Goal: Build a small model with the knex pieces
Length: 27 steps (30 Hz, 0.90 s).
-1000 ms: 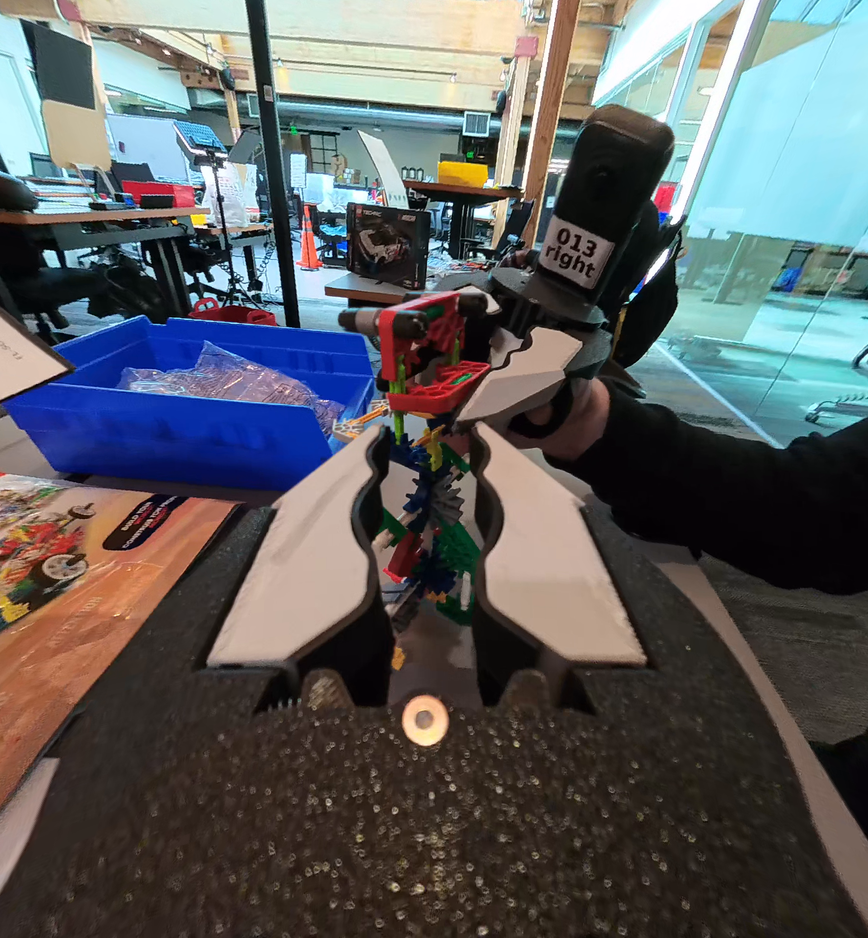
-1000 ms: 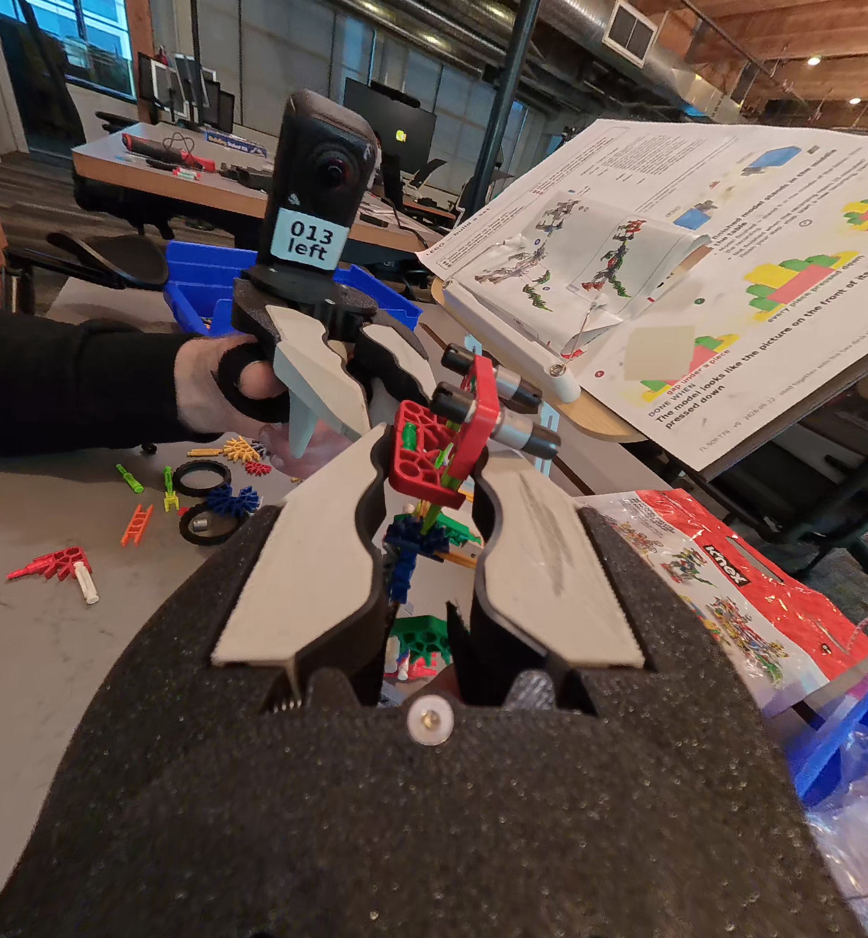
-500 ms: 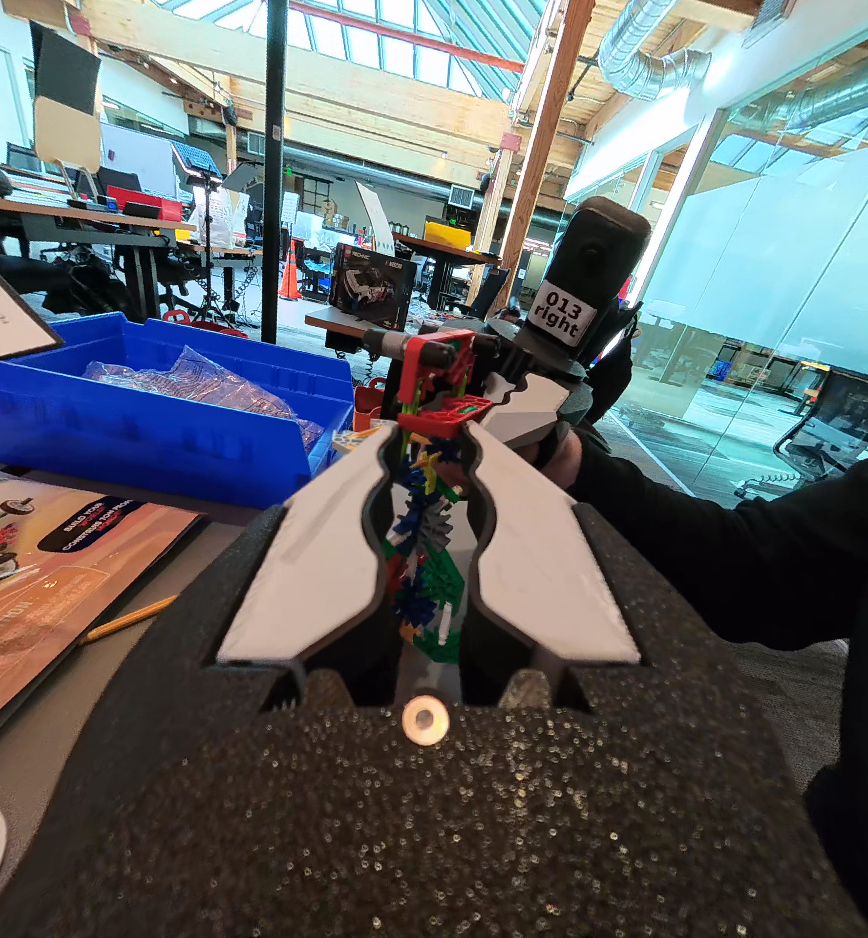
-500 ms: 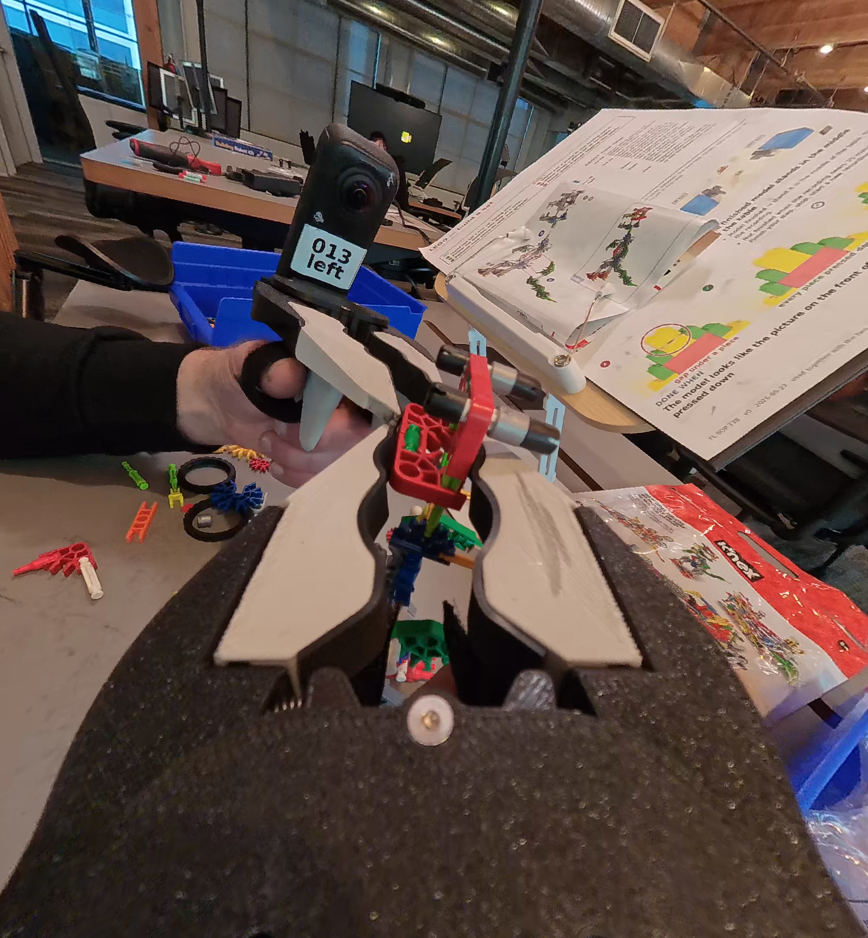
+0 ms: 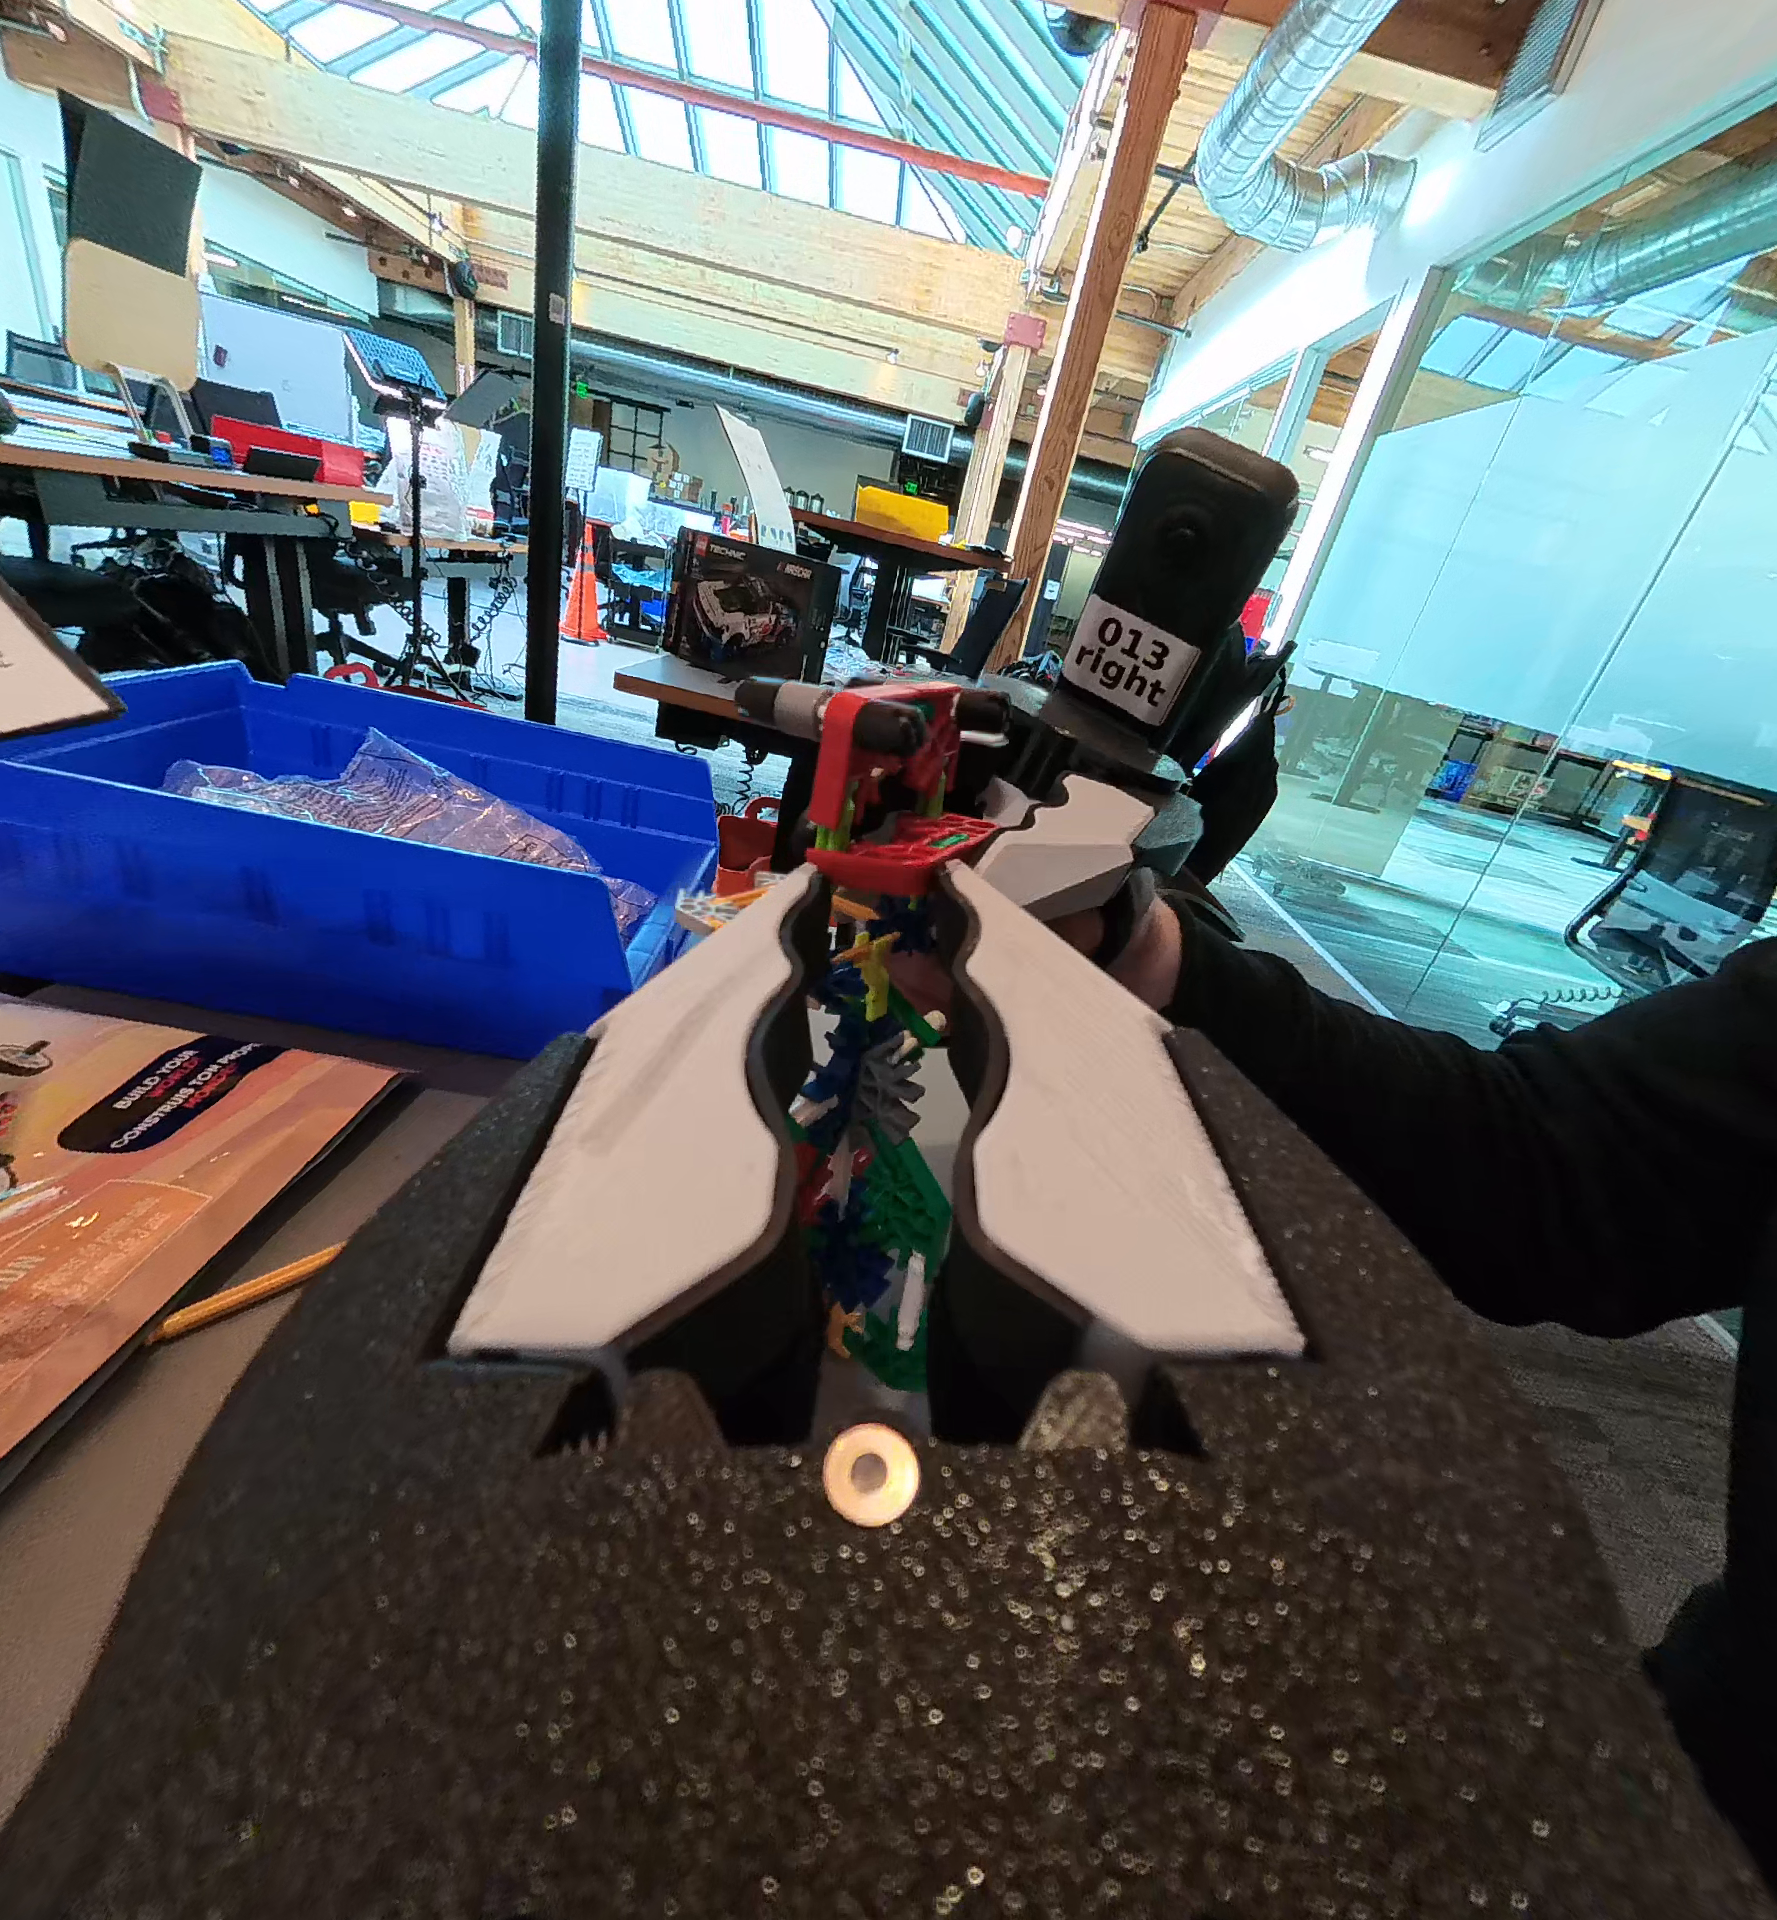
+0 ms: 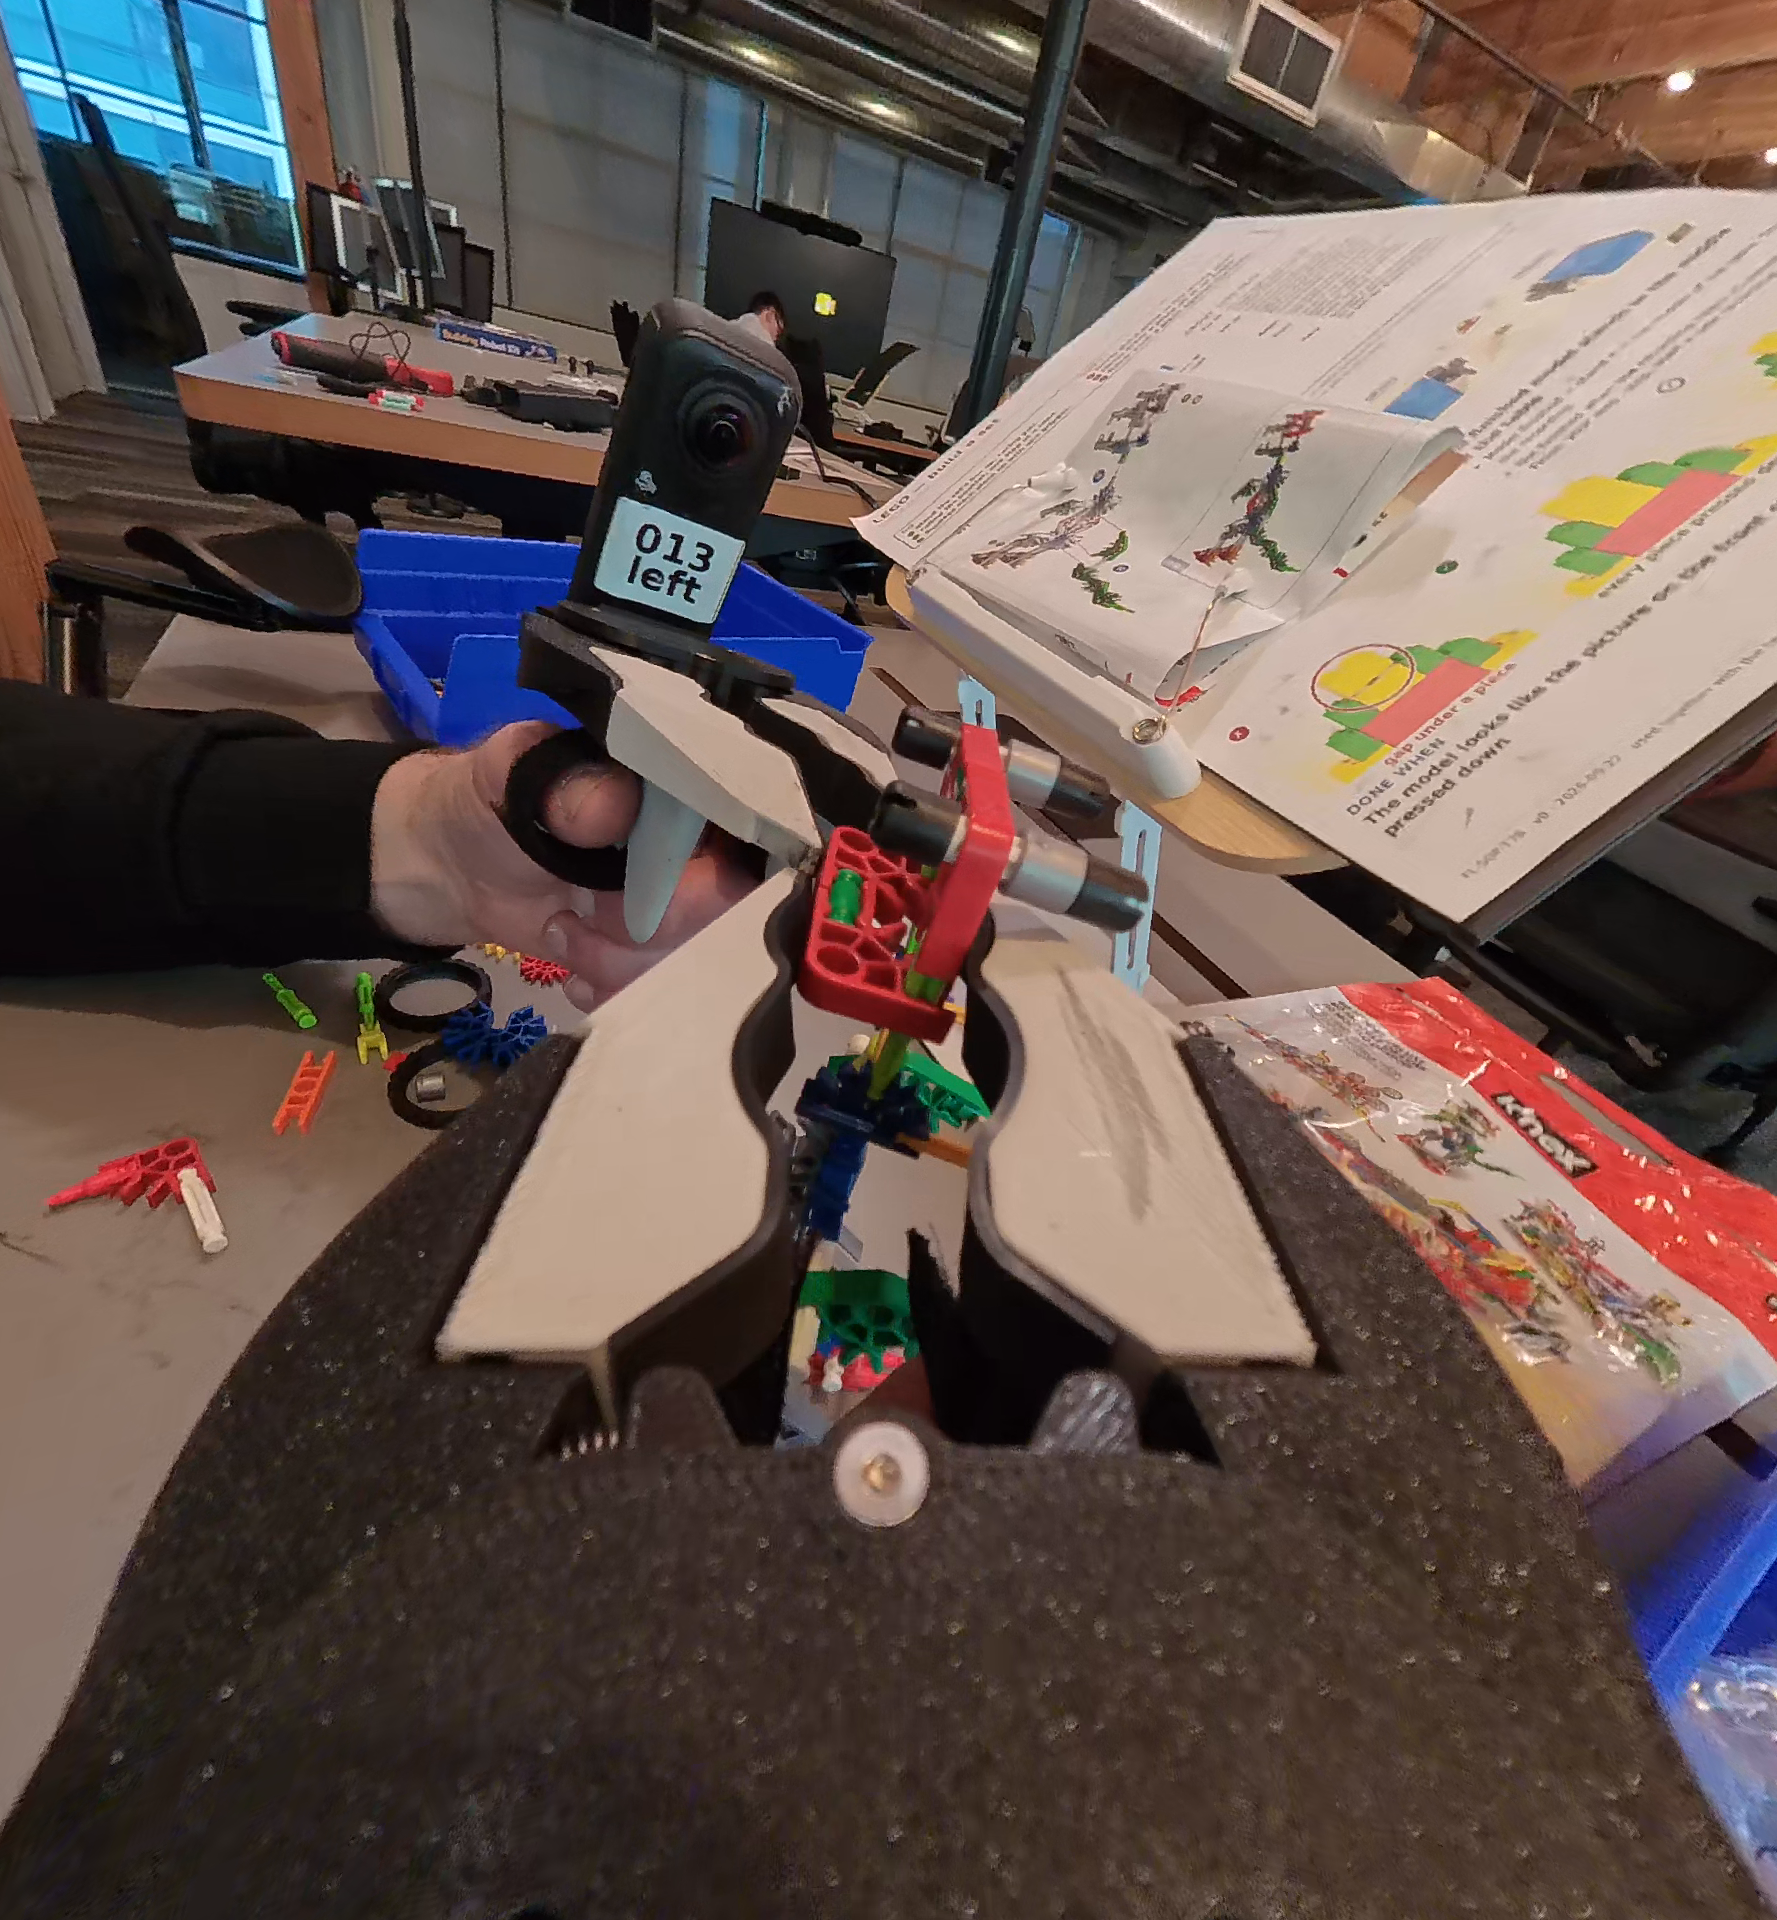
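Observation:
A colourful construction-toy model (image 5: pixel 879 1101) has a red panel and black-and-grey rods on top, with blue, green and yellow pieces below. My left gripper (image 5: pixel 879 878) is shut on it just under the red panel. My right gripper (image 6: pixel 879 935) is shut on the red panel of the same model (image 6: pixel 863 940) from the other side. Each gripper also shows in the other's view, held by a hand in a black sleeve: the right gripper (image 5: pixel 988 831) and the left gripper (image 6: pixel 811 831). The model hangs above the grey table (image 6: pixel 84 1351).
A blue bin (image 5: pixel 292 904) with a plastic bag stands at the left, with a printed toy box (image 5: pixel 84 1174) and a pencil (image 5: pixel 240 1294) in front. Loose pieces lie on the table: a red piece (image 6: pixel 151 1184), an orange ladder (image 6: pixel 304 1091), black tyres (image 6: pixel 434 992). A slanted instruction board (image 6: pixel 1383 623) and a red toy bag (image 6: pixel 1486 1174) are at the right. The tips of both grippers are at nearly the same place. The orange ladder (image 6: pixel 304 1091) is about equally far from each gripper, around 25 cm.
Both grippers stayed shut on the model. The left gripper tilted upward and the model turned a little between them. The left gripper's handle swung towards the right wrist camera.

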Tool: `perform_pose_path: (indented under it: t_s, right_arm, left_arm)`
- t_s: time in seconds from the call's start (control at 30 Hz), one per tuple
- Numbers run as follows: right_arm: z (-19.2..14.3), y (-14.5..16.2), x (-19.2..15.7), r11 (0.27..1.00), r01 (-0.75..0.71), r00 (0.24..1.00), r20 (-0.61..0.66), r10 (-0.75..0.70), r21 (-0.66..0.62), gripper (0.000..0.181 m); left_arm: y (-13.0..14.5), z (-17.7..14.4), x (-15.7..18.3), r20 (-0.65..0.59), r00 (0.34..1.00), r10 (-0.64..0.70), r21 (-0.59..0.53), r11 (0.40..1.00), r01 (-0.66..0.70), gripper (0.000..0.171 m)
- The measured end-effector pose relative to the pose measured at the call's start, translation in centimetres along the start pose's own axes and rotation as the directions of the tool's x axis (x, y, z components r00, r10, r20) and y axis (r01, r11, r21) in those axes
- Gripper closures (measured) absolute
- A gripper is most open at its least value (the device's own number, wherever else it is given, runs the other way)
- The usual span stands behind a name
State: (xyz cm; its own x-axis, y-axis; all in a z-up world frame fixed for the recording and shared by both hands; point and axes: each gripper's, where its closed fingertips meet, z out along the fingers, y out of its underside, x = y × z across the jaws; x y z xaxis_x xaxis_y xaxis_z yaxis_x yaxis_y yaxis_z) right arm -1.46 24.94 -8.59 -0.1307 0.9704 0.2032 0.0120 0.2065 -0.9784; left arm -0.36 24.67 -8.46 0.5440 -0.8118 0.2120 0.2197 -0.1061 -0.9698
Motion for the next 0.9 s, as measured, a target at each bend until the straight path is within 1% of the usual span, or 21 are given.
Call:
perform_pose_path:
  t_s: [0.1,0.23,0.57,0.77,0.9]
  right_arm:
    - [0.06,0.47,0.22,0.999,-0.033,0.999,-0.001,0.033,-0.027,0.156]
    - [-0.1,0.48,0.23,0.998,-0.047,0.999,0.004,0.047,-0.03,0.156]
    - [-0.06,0.43,0.1,1.0,0.014,1.0,-0.007,-0.015,-0.026,0.16]
    - [-0.1,0.4,0.11,0.999,0.026,1.0,-0.005,-0.026,-0.029,0.16]
    - [-0.17,0.34,-0.03,0.999,0.041,0.999,-0.002,-0.041,-0.033,0.16]
  left_arm:
    - [0.15,0.01,-0.13,0.009,1.0,0.011,-0.01,1.0,-0.011,0.157]
    - [0.19,0.13,-0.09,0.011,1.0,0.014,-0.011,1.0,-0.014,0.158]
    - [0.3,0.04,-0.07,0.014,0.999,0.035,-0.005,0.999,-0.035,0.158]
    - [0.31,0.1,-0.08,0.012,1.0,0.022,0.003,1.0,-0.022,0.158]
    - [0.41,0.14,0.0,-0.016,1.0,-0.009,0.017,1.0,0.009,0.156]
